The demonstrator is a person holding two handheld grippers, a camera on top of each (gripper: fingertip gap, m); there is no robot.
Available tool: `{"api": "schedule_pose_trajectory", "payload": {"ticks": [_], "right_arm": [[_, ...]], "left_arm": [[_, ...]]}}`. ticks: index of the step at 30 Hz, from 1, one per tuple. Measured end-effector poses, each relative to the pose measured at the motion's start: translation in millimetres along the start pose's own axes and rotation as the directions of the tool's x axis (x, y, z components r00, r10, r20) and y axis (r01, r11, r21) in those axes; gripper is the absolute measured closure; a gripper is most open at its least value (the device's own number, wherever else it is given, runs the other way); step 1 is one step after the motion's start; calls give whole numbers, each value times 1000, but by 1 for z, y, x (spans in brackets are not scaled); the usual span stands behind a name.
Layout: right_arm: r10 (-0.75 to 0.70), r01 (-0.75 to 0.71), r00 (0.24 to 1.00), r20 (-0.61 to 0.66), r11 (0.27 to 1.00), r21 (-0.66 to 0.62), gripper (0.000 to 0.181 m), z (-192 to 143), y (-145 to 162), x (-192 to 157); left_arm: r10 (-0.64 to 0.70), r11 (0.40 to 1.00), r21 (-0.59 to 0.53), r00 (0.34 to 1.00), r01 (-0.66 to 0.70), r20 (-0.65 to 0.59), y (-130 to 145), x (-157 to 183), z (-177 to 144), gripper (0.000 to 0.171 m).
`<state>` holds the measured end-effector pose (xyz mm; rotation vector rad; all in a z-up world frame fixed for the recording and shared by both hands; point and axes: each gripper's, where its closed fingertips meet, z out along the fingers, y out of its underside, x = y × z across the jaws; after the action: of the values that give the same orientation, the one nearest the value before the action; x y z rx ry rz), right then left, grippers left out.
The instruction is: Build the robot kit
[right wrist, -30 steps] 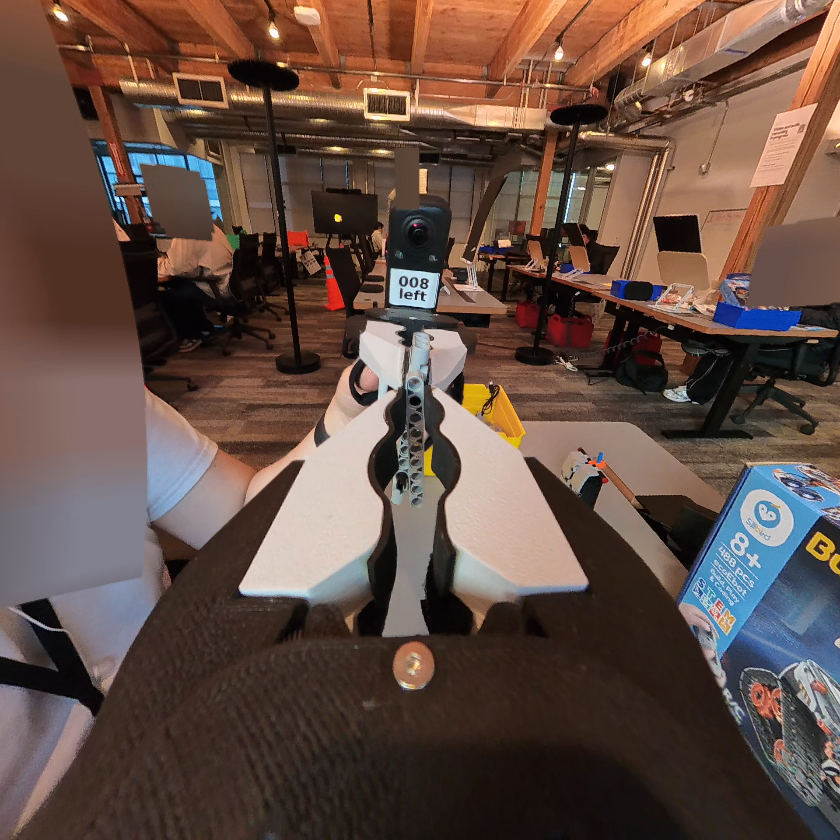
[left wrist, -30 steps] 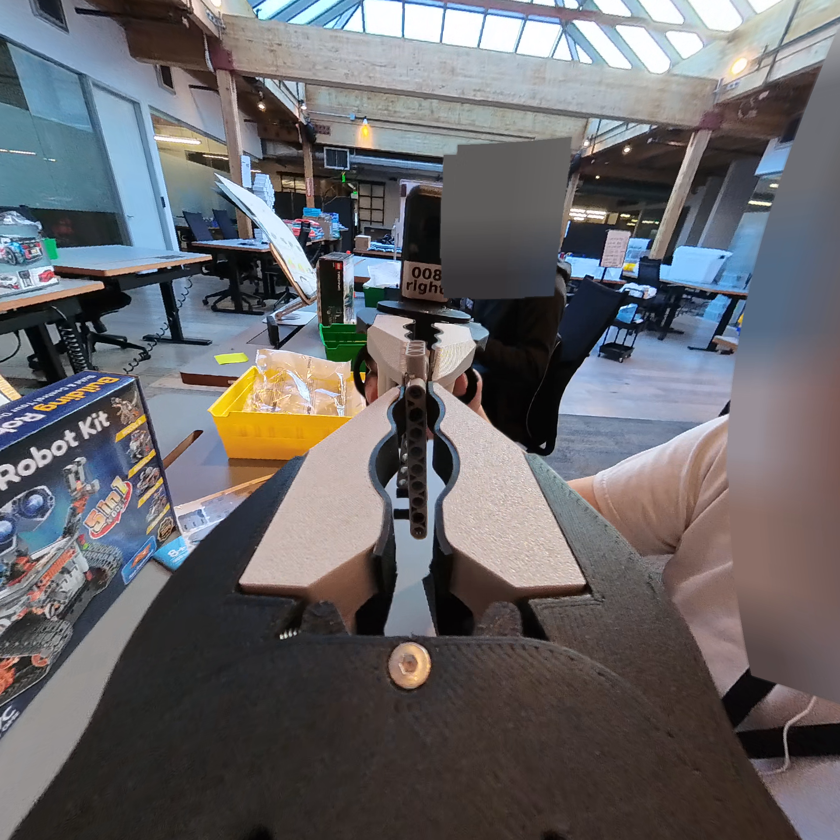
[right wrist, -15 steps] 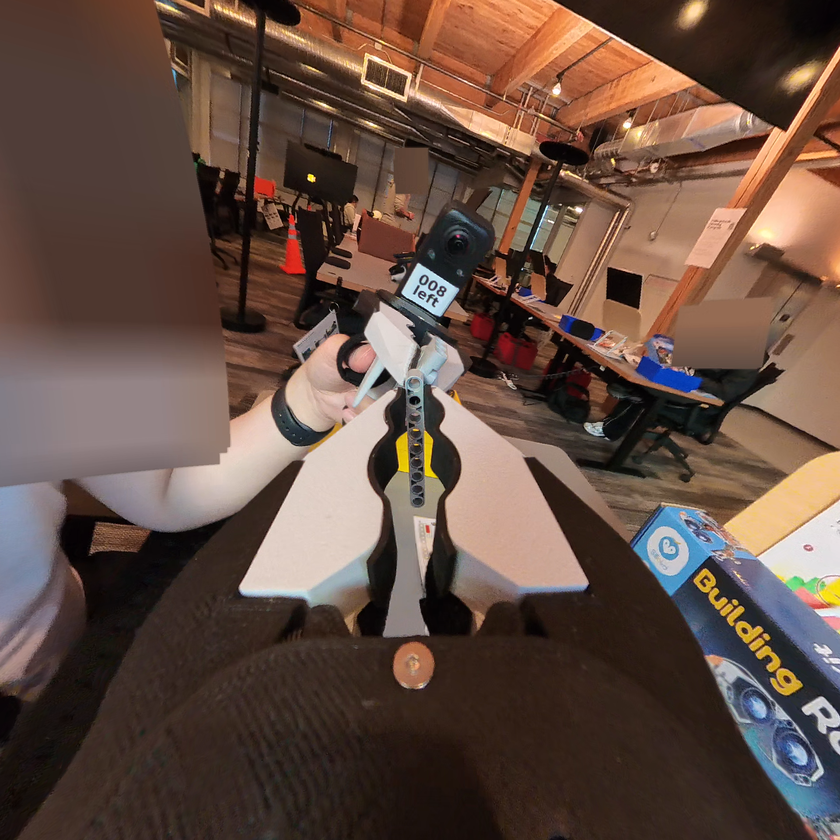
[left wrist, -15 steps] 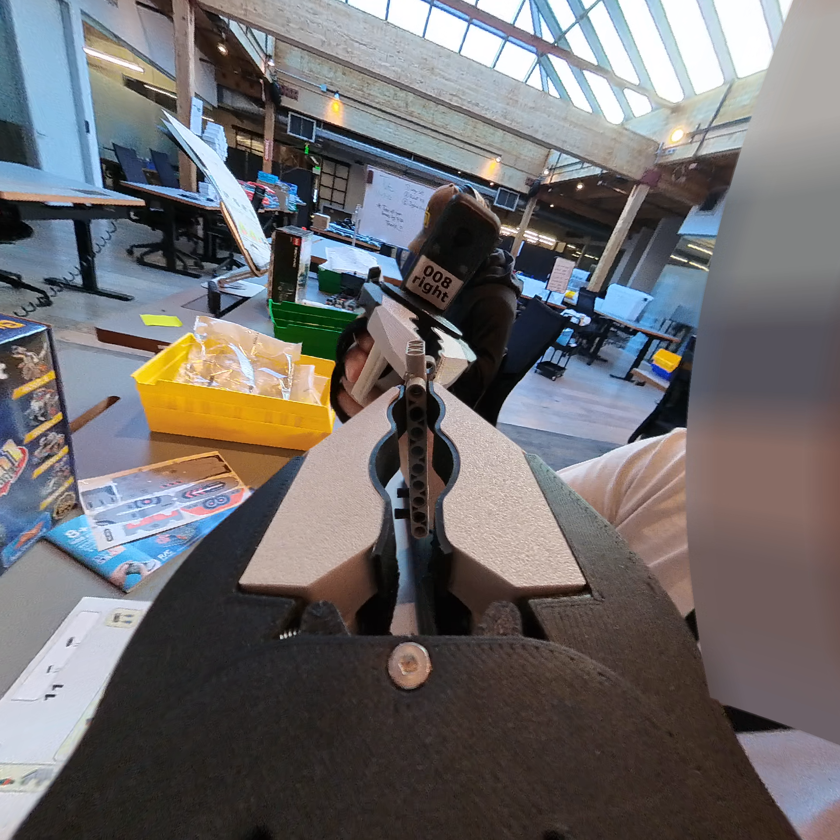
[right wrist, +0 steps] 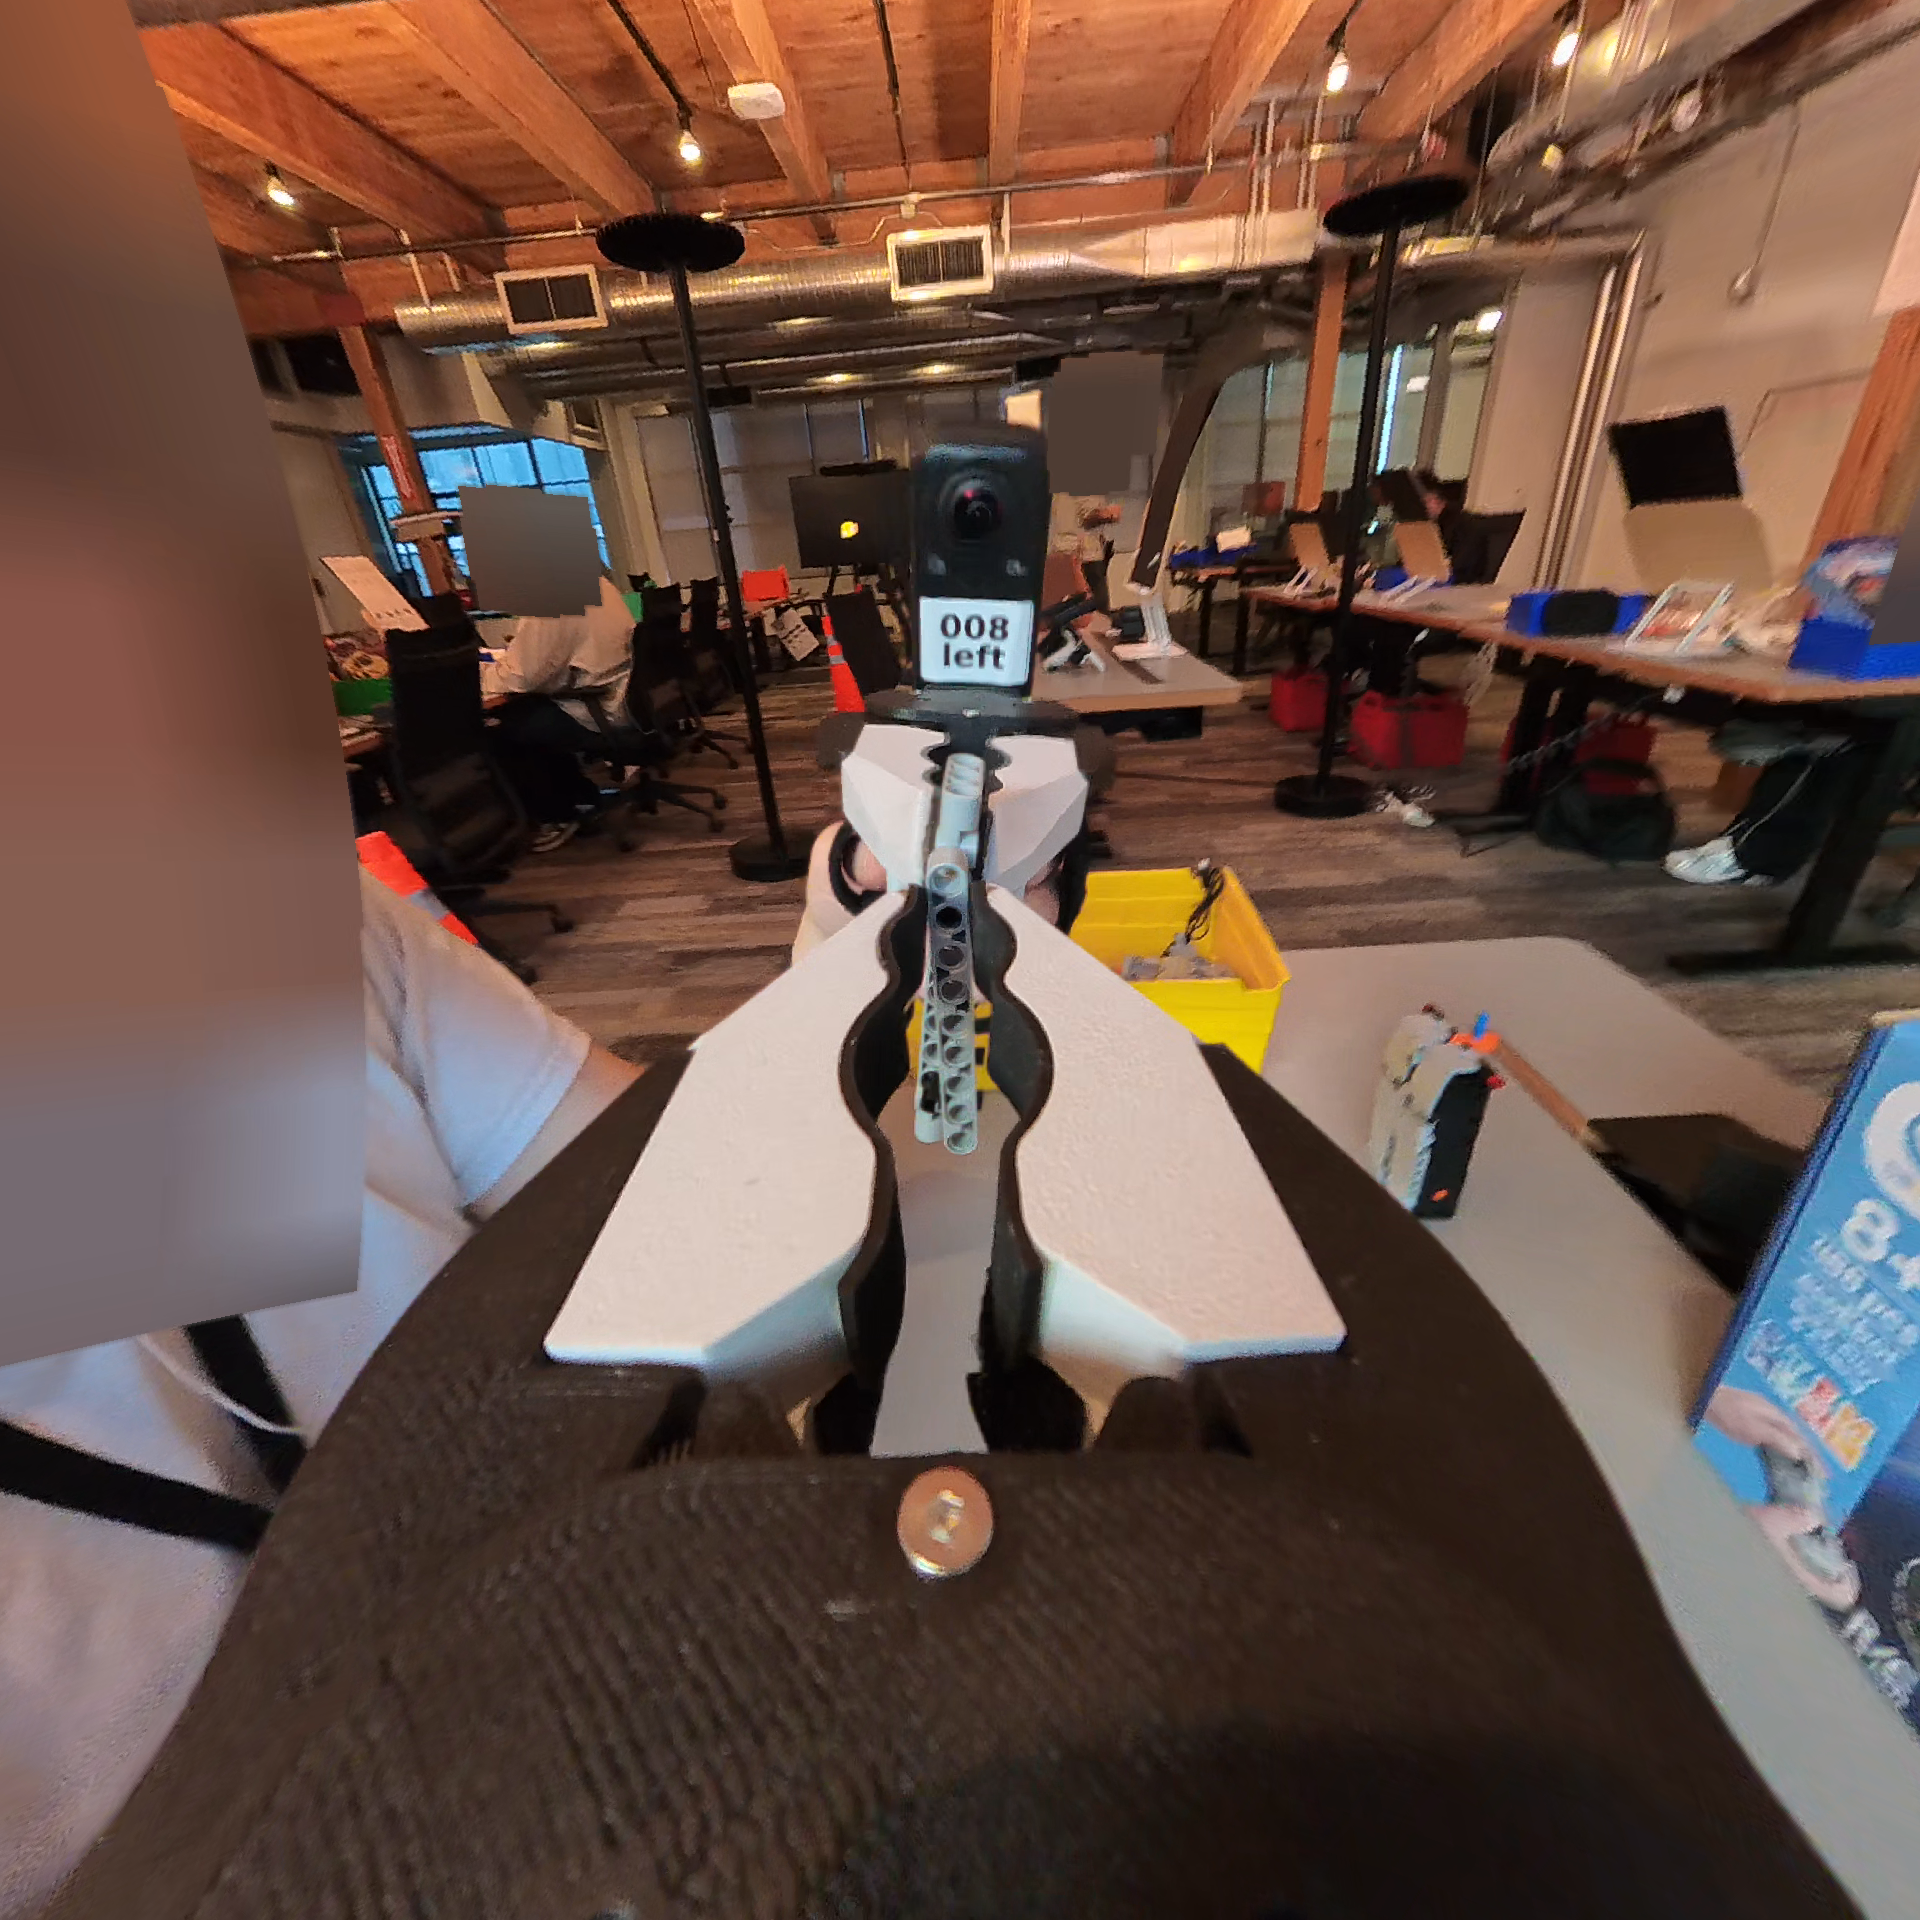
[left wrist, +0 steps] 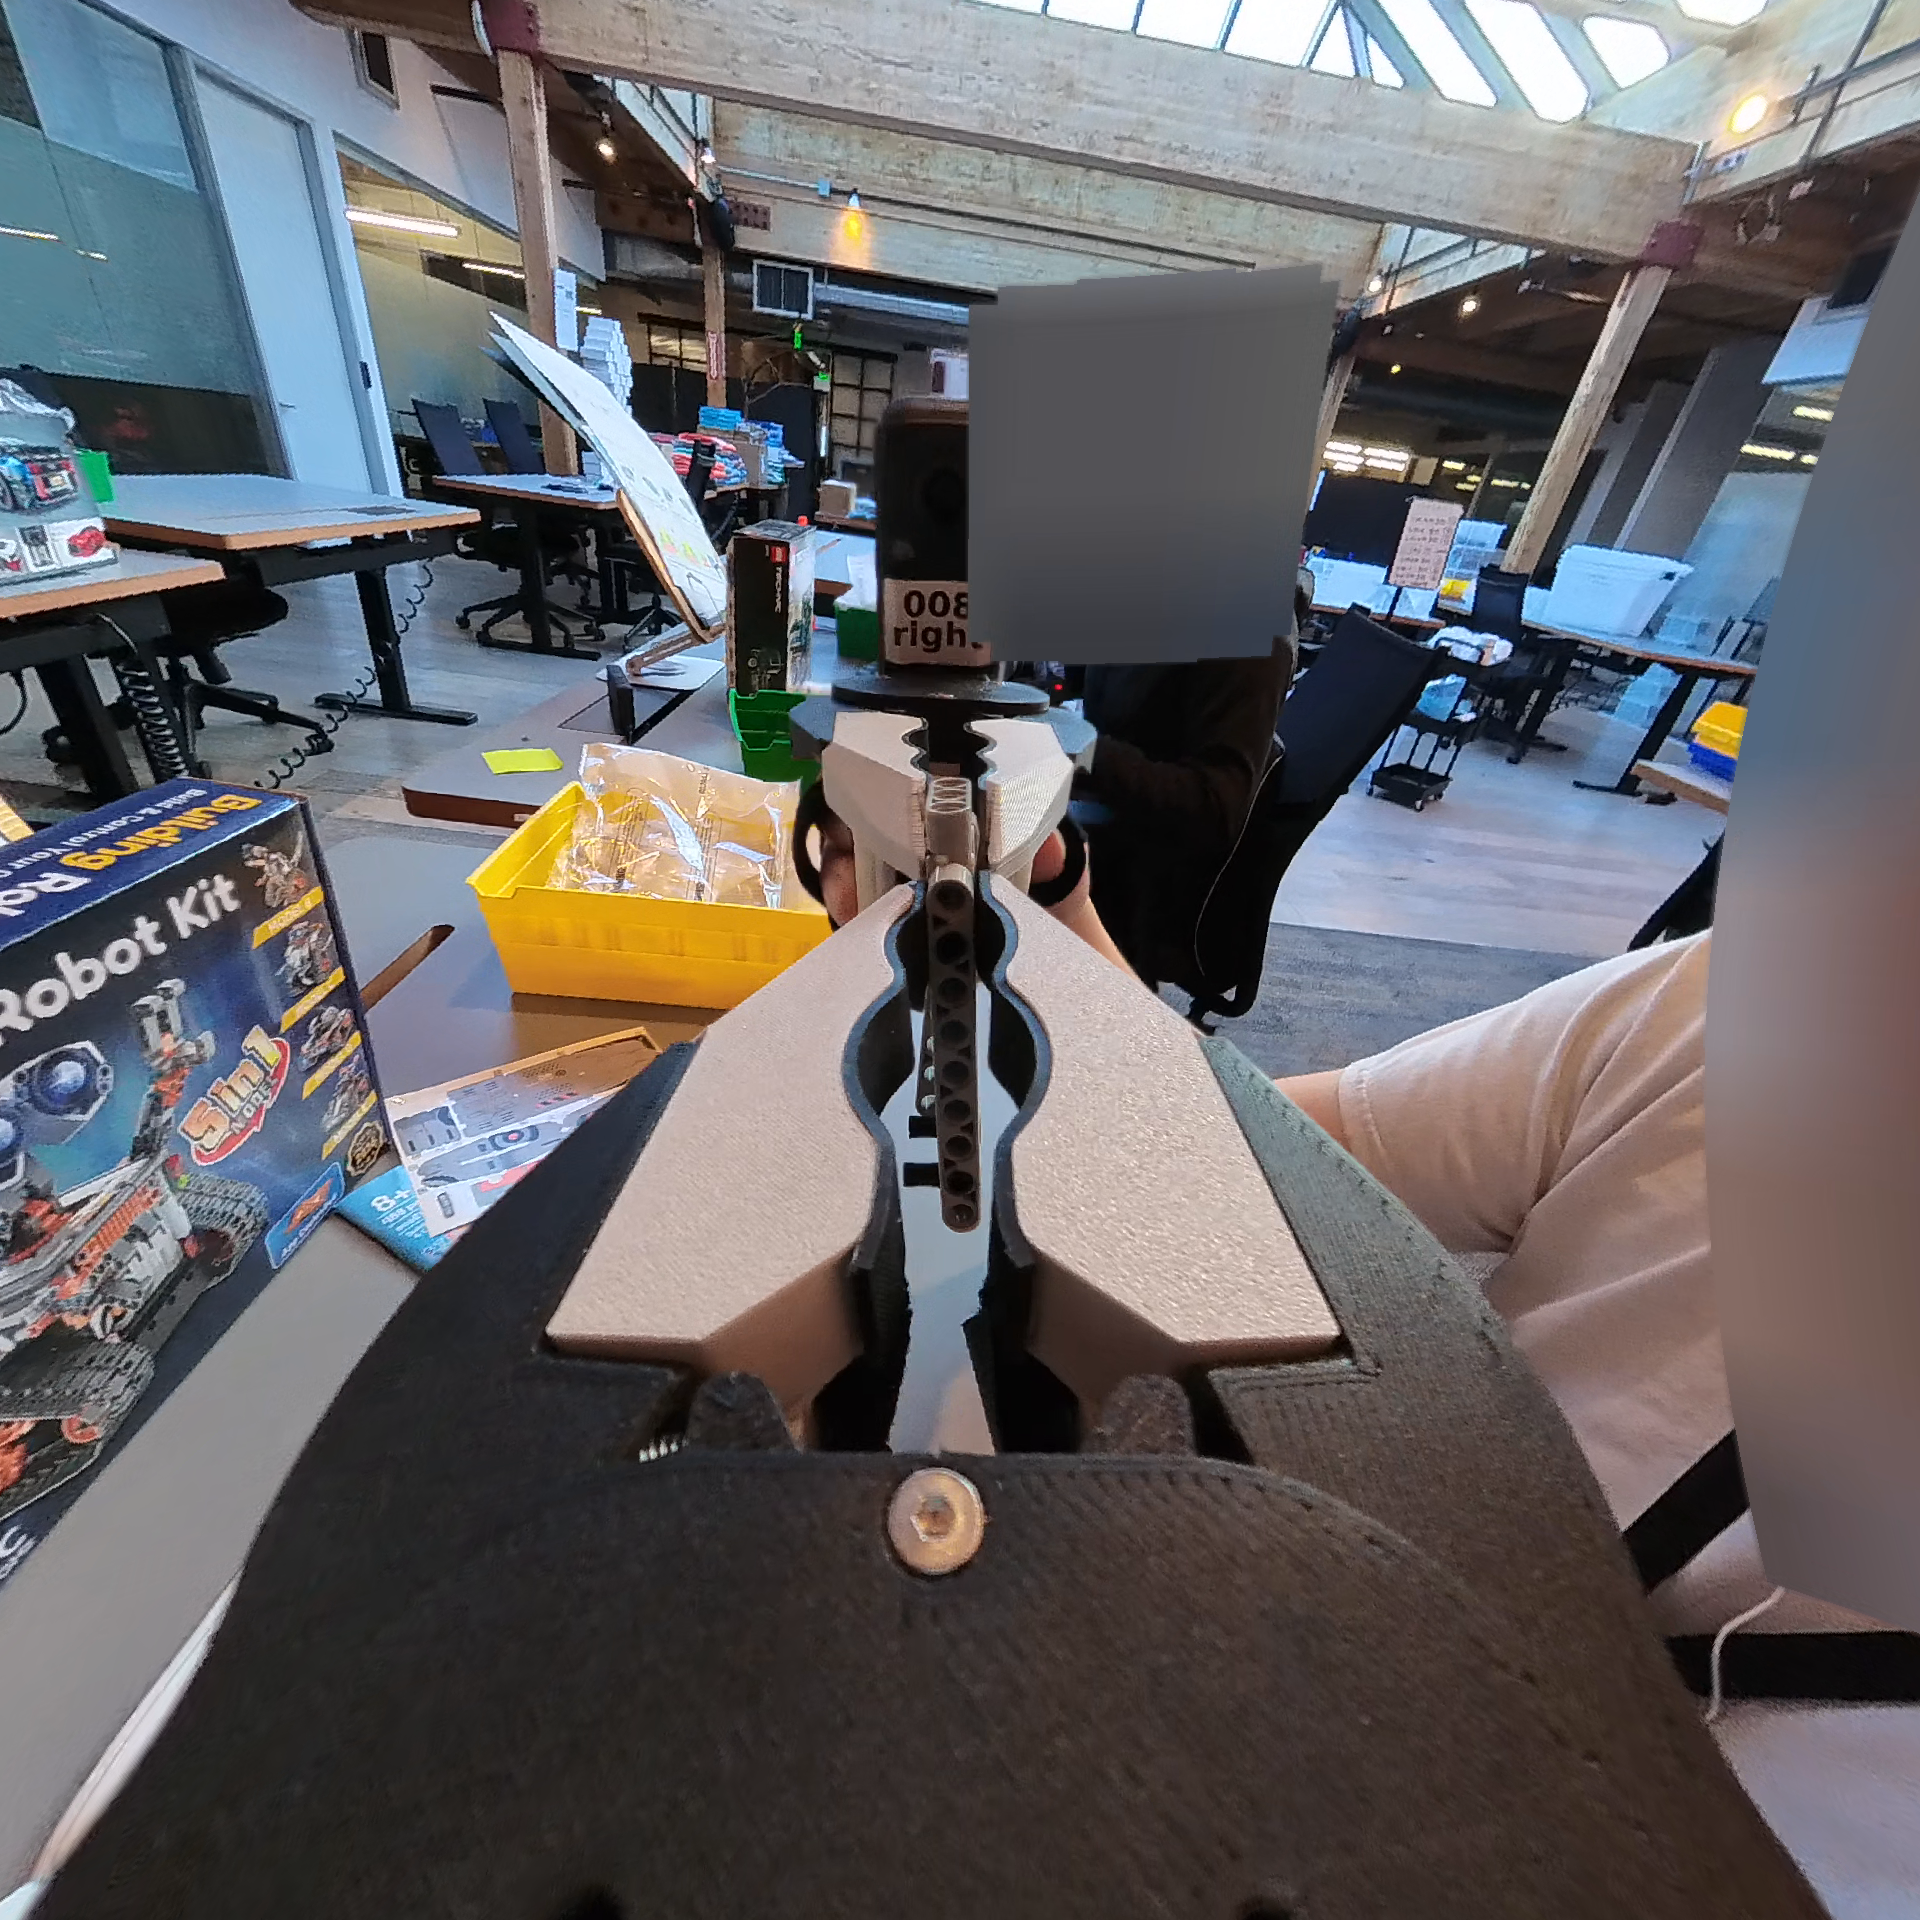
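1. Left wrist view: the left gripper (left wrist: 951,894) is clamped on a dark grey perforated beam (left wrist: 953,1049), which lies along the slot between the jaws and sticks out a little past the tips.
2. Facing it, tip to tip, the right gripper (left wrist: 948,805) pinches a light grey beam (left wrist: 948,821); the two beam ends are touching or just apart — I cannot tell which.
3. To the left, on the grey table (left wrist: 156,1475), stands a blue robot kit box (left wrist: 156,1081), with printed leaflets (left wrist: 499,1132) lying beside it.
4. Behind the leaflets sits a yellow bin (left wrist: 623,940) holding clear plastic bags (left wrist: 675,831); green bins (left wrist: 764,727) stand farther back.
5. A person's pale sleeve (left wrist: 1538,1164) fills the right side.
6. Right wrist view: the right gripper (right wrist: 948,888) is closed on the light grey beam (right wrist: 945,1029) — held lengthwise between the jaws, its far end past the tips.
7. Opposite, the left gripper (right wrist: 961,800) faces it, carried in a hand (right wrist: 831,883), its beam end meeting the light grey one.
8. On the table (right wrist: 1558,1299) to the right sit a second yellow bin (right wrist: 1195,966), a small partly built model (right wrist: 1429,1117) and the blue box (right wrist: 1829,1351).
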<state>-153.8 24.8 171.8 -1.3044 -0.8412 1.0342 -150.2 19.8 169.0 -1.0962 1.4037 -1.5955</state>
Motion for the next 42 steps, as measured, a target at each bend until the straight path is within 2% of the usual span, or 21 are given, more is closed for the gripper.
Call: {"api": "schedule_pose_trajectory", "payload": {"ticks": [2, 6, 10, 13, 14, 17, 18, 20, 26, 29, 39, 42], "right_arm": [[-42, 42, 999, -11, 998, 36, 154, -2, -5, 0], [19, -19, 999, 31, 1000, -8, 152, -7, 12, 10], [29, -25, 999, 42, 995, -93, 155, 9, 34, 15], [3, 4, 999, 48, 990, -138, 169, 15, 43, 15], [-5, 13, 998, 58, 992, -129, 175, 15, 42, 13], [-18, 22, 998, 53, 996, -84, 176, 18, 35, 12], [-11, 14, 998, 63, 998, -57, 176, 18, 31, 10], [13, -13, 997, 79, 1000, -3, 176, 19, 22, 8], [0, -1, 1000, 0, 993, 114, 176, 7, -2, 14], [-5, 7, 1000, -18, 995, 102, 176, 5, -1, 16], [-18, 19, 1000, -13, 996, 93, 175, 3, -2, 13], [39, -39, 999, 8, 997, 61, 175, 0, 0, 13]], "left_arm": [[-18, 1000, 20, 1000, 17, 8, -3, -3, -2, 167], [-73, 994, 76, 997, 72, 10, -10, -9, -13, 167], [-115, 986, 124, 993, 115, -11, -17, -12, -20, 167], [-143, 977, 159, 989, 145, -21, -21, -14, -24, 167], [-145, 975, 170, 989, 145, -15, -22, -16, -25, 167], [-146, 965, 215, 989, 148, -25, -29, -15, -26, 167], [-140, 965, 221, 990, 139, -11, -30, -16, -25, 163], [-126, 972, 204, 992, 118, 28, -28, -18, -23, 149], [-116, 986, 117, 993, 116, -5, -16, -9, -17, 153], [-106, 985, 132, 994, 107, -15, -16, -9, -11, 167], [-91, 992, 91, 996, 92, -17, -12, -7, -10, 167], [-77, 994, 73, 997, 78, -12, -9, -7, -10, 167]]}}
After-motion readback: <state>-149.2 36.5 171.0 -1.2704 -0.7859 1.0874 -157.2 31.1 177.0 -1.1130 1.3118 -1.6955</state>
